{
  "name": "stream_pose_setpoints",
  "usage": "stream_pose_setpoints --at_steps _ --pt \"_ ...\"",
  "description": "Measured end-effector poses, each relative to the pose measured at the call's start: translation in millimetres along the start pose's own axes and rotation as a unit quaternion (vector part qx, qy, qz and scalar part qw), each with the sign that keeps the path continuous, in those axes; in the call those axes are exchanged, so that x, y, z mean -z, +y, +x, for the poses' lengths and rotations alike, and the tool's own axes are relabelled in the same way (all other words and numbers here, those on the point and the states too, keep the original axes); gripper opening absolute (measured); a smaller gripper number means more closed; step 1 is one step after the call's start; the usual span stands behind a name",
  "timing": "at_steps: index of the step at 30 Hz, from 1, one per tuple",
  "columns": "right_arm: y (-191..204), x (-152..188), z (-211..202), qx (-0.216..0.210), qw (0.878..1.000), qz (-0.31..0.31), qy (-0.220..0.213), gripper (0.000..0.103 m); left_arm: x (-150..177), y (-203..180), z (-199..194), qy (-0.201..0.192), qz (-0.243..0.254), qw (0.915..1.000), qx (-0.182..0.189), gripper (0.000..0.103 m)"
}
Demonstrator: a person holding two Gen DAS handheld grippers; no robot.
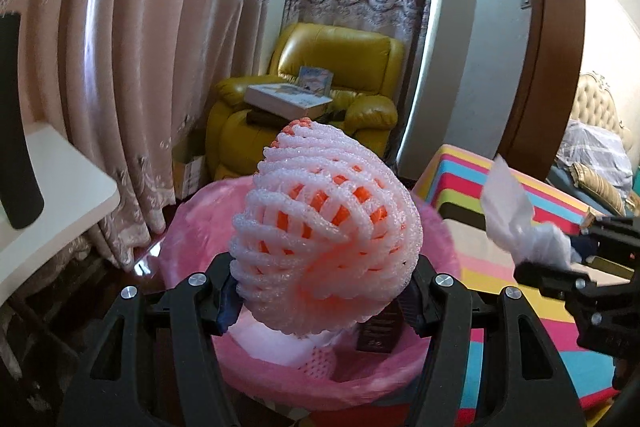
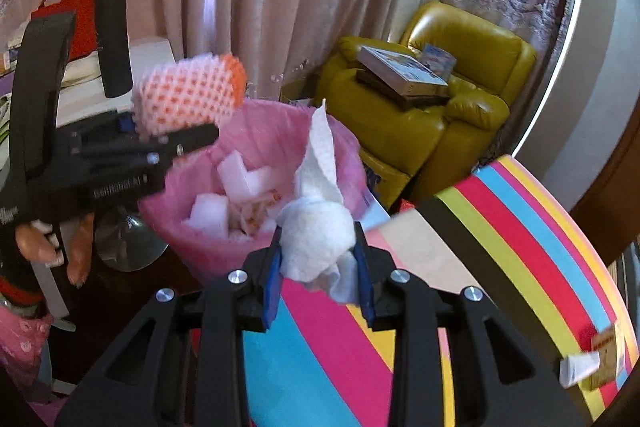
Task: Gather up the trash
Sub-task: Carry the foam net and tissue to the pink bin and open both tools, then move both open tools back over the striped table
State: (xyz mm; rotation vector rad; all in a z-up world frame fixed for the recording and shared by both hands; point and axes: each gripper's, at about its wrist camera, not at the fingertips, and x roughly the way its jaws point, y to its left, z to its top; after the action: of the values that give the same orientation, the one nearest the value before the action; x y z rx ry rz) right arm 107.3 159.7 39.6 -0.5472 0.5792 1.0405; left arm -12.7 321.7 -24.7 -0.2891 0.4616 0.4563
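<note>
My left gripper (image 1: 324, 291) is shut on a white and orange foam fruit net (image 1: 320, 227) and holds it right above the pink-lined trash bin (image 1: 192, 227). From the right wrist view the left gripper (image 2: 168, 131) and its foam net (image 2: 188, 95) hang over the bin's (image 2: 256, 131) near left rim. My right gripper (image 2: 318, 267) is shut on a crumpled white paper tissue (image 2: 316, 235), over the striped table edge beside the bin. The right gripper (image 1: 560, 267) and tissue (image 1: 516, 219) also show in the left wrist view. The bin holds white foam pieces (image 2: 236, 179).
A striped tablecloth table (image 2: 500, 247) lies at right, with a small box and paper scrap (image 2: 592, 359) near its edge. A yellow armchair (image 2: 440, 115) with books stands behind the bin. Curtains hang behind. A white side table (image 1: 60, 195) is at left.
</note>
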Motion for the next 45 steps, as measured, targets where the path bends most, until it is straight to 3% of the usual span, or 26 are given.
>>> stream_pose_setpoints --at_steps 10,11,13,14,20,28,35,40,45 --pt "10 -45 28 -0.028 0.999 0.005 -0.022 0.035 6 10 18 0.017 -0.015 0.9998 0.0 0.061" --pt "10 -49 29 -0.034 0.999 0.008 -0.029 0.038 6 12 19 0.016 -0.015 0.9998 -0.002 0.065" --pt "6 -57 30 -0.033 0.998 0.014 -0.044 0.064 7 11 21 0.014 -0.015 0.9997 -0.011 0.075" --pt "4 -59 29 -0.033 0.998 0.019 -0.051 0.068 7 11 20 0.009 -0.015 0.9997 -0.017 0.083" --pt "-20 -60 8 -0.041 0.994 0.055 -0.089 0.074 14 15 13 0.002 -0.011 0.9992 -0.038 0.092" --pt "-57 -5 -23 -0.01 0.993 0.076 -0.084 0.074 22 5 0 -0.006 -0.003 0.9994 -0.035 0.093" --pt "-98 52 -38 0.047 0.993 0.099 -0.049 0.075 21 -53 -3 0.001 0.032 0.999 0.031 0.095" --pt "-135 95 -54 0.09 0.987 0.131 -0.028 0.076 35 -130 8 0.034 0.108 0.9895 0.089 0.096" --pt "-179 141 -78 0.134 0.975 0.177 -0.016 0.077 52 -207 17 0.06 0.178 0.97 0.155 0.096"
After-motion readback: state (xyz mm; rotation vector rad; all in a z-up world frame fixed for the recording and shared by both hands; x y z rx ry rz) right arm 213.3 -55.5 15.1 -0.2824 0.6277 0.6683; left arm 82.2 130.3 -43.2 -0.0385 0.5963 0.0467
